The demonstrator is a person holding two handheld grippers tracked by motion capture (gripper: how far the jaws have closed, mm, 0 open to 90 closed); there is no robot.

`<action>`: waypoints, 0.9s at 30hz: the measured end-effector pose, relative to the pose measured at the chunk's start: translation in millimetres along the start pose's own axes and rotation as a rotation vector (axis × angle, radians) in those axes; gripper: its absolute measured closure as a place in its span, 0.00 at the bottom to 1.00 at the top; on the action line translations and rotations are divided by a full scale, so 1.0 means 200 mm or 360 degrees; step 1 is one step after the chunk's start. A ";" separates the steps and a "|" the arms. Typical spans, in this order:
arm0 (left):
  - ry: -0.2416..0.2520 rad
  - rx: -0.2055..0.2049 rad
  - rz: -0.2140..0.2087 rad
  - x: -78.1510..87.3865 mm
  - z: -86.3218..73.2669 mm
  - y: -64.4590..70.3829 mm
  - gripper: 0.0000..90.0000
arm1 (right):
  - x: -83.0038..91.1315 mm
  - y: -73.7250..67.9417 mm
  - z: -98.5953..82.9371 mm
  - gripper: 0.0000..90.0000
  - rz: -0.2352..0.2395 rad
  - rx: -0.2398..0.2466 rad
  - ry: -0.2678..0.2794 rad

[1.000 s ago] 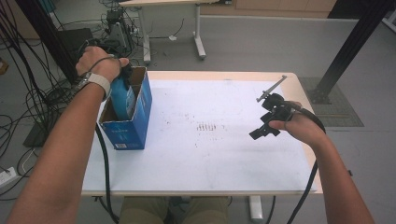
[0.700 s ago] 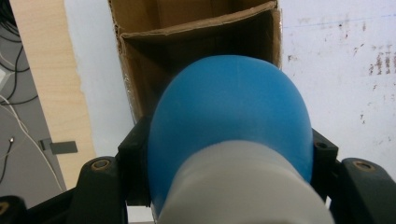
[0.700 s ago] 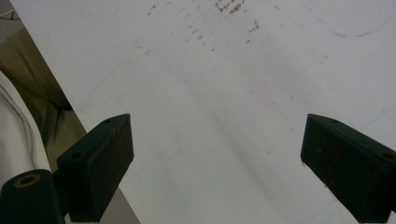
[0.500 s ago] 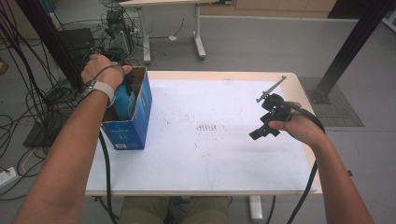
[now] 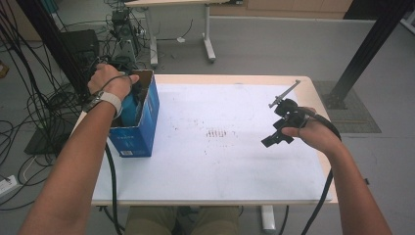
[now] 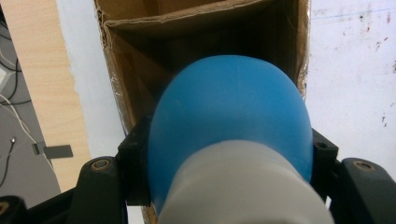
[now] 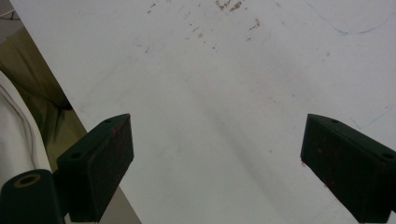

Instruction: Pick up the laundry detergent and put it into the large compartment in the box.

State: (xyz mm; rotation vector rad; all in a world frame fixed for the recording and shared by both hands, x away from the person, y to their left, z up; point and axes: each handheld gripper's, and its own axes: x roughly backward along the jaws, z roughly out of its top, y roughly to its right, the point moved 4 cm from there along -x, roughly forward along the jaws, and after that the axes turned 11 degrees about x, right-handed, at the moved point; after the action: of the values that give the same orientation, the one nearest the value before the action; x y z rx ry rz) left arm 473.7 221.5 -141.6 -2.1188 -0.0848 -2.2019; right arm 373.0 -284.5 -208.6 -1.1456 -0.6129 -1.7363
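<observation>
An open blue cardboard box (image 5: 142,129) stands at the table's left edge. My left gripper (image 5: 131,95) reaches down into it from under the hand. In the left gripper view this gripper (image 6: 229,156) is shut on a blue rounded object with a white base (image 6: 231,107), held over the box's brown inside (image 6: 140,60). The blue object (image 5: 128,111) also shows inside the box in the high view. My right gripper (image 5: 272,139) hovers over the right side of the white table (image 5: 220,166). In its own view the right gripper (image 7: 217,158) is open with nothing between its jaws.
Small brown specks (image 5: 215,133) mark the tabletop's middle. Many black cables (image 5: 29,98) and a dark stand sit on the floor left of the table. Another desk's legs (image 5: 208,34) stand behind, and a black post (image 5: 362,54) at the far right.
My left hand has sunk slightly lower into the box with the blue object. The right gripper has stayed where it was.
</observation>
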 end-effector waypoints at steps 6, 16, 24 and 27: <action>0.0000 -0.0004 -0.0003 -0.03 0.00 0.00 0.42 | 0.00 0.00 0.00 0.10 0.0000 -0.0005 0.0002; -0.0022 -0.0016 0.0007 -0.07 0.01 0.02 0.42 | -0.01 0.00 -0.01 0.10 0.0004 -0.0011 0.0002; -0.0028 -0.0021 0.0009 -0.10 0.01 0.02 0.42 | -0.01 0.00 -0.01 0.10 0.0005 -0.0016 0.0000; -0.0037 -0.0020 0.0008 -0.12 0.01 0.02 0.42 | -0.01 0.00 -0.01 0.10 0.0006 -0.0014 -0.0002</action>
State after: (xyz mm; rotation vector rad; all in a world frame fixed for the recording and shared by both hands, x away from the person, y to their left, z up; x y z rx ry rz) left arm 477.5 218.5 -165.1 -2.1488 -0.0666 -2.1813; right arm 372.9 -286.3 -211.8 -1.1535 -0.6042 -1.7369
